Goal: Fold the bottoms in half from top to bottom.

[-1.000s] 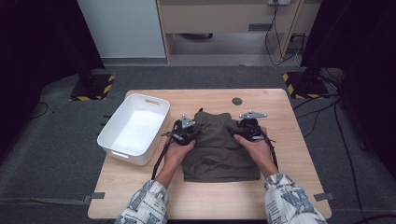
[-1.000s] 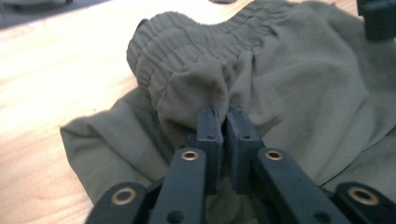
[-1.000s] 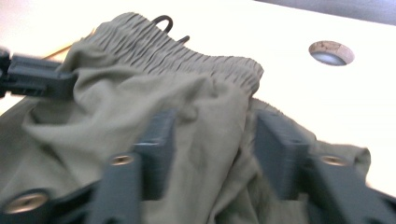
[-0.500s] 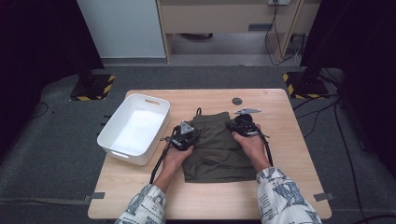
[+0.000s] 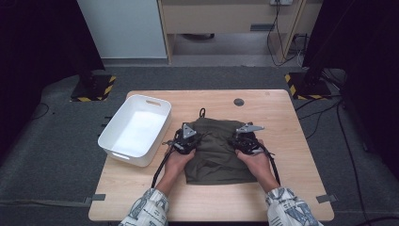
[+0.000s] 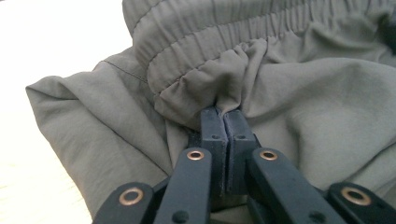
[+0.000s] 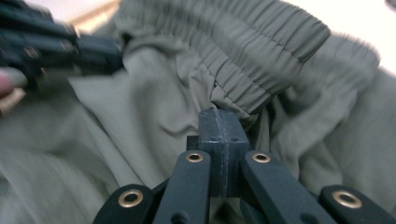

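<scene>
An olive-green garment (image 5: 216,155) with an elastic waistband (image 6: 224,32) lies crumpled in the middle of the wooden table (image 5: 291,188). My left gripper (image 5: 190,140) sits at its left side, jaws shut on a gathered fold just below the waistband (image 6: 224,114). My right gripper (image 5: 239,141) sits at its right side, jaws shut on bunched cloth under the waistband (image 7: 219,116). The left gripper (image 7: 70,46) shows blurred at the top left of the right gripper view. A black drawstring loop (image 5: 202,113) pokes out at the garment's far edge.
A white plastic tub (image 5: 113,141) stands on the table's left part, close to my left hand. A small black round cap (image 5: 239,101) lies near the far edge. Dark floor and cables surround the table.
My right hand has shifted a little nearer the person and inward onto the garment. The left hand has barely moved. The cloth between the grippers is more bunched.
</scene>
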Motion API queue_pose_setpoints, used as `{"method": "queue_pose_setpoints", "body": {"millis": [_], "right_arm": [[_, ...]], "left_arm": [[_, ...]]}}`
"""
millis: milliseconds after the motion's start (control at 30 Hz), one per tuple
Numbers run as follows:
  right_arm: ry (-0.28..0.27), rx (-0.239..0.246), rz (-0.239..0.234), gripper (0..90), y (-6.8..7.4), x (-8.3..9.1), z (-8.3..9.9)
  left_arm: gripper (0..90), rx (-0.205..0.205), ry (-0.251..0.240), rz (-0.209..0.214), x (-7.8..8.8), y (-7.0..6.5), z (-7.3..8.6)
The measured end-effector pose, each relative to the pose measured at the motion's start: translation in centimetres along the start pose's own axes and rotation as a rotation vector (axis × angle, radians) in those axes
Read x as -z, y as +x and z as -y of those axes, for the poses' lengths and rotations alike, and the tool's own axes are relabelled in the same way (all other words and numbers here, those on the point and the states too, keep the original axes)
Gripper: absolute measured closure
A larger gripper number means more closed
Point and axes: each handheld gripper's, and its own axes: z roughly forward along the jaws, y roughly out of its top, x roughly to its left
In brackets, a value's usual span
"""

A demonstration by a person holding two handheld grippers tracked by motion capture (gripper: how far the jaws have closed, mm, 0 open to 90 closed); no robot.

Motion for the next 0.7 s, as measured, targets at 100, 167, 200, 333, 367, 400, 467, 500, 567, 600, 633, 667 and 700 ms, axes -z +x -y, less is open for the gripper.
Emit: {"method": "queue_pose_setpoints", "body": {"millis": [100, 167, 200, 333, 367, 400, 467, 500, 567, 600, 633, 667, 700], "right_arm": [[0.019, -0.011, -0.010, 90.0, -0.2, -0.4, 1.1], [0.032, -0.005, -0.017, 90.0, -0.2, -0.6, 1.7], [0.034, -0.002, -0.018, 90.0, -0.1, -0.7, 1.9], [0.032, 0.002, -0.031, 90.0, 0.0, -0.7, 2.5], [0.030, 0.011, -0.037, 90.0, 0.0, -0.7, 2.6], [0.026, 0.015, -0.041, 90.0, 0.0, -0.7, 2.7], [0.017, 0.004, -0.055, 90.0, -0.2, -0.6, 2.9], [0.013, 0.000, -0.057, 90.0, -0.2, -0.6, 3.0], [0.010, 0.007, -0.058, 90.0, -0.1, -0.6, 3.0], [0.006, 0.009, -0.058, 90.0, -0.2, -0.6, 3.1], [0.003, 0.007, -0.061, 90.0, -0.2, -0.6, 3.2], [0.000, 0.006, -0.062, 90.0, -0.2, -0.6, 3.2], [-0.001, 0.004, -0.065, 90.0, -0.2, -0.6, 3.2]], "left_arm": [[87.8, -0.010, -0.002, 0.002, 0.2, -0.2, 0.2], [87.8, -0.013, -0.003, 0.001, 0.2, -0.2, 0.3], [87.8, -0.015, -0.002, 0.001, 0.3, -0.2, 0.4], [87.9, -0.062, 0.002, -0.005, 0.8, -0.6, 0.7], [87.9, -0.056, 0.006, -0.001, 0.9, -0.6, 0.7], [88.0, -0.045, 0.008, 0.005, 1.0, -0.5, 0.7], [88.0, -0.031, 0.006, 0.007, 1.0, -0.5, 0.8], [88.0, -0.026, 0.007, 0.006, 1.0, -0.5, 0.8], [87.6, -0.017, 0.005, 0.010, 1.0, -0.4, 0.7], [86.9, -0.008, 0.004, 0.014, 1.0, -0.3, 0.7], [85.9, -0.006, 0.005, 0.014, 1.0, -0.3, 0.7], [84.3, 0.003, 0.005, 0.017, 1.1, -0.3, 0.6], [81.2, 0.012, 0.005, 0.020, 1.2, -0.3, 0.5]]}}
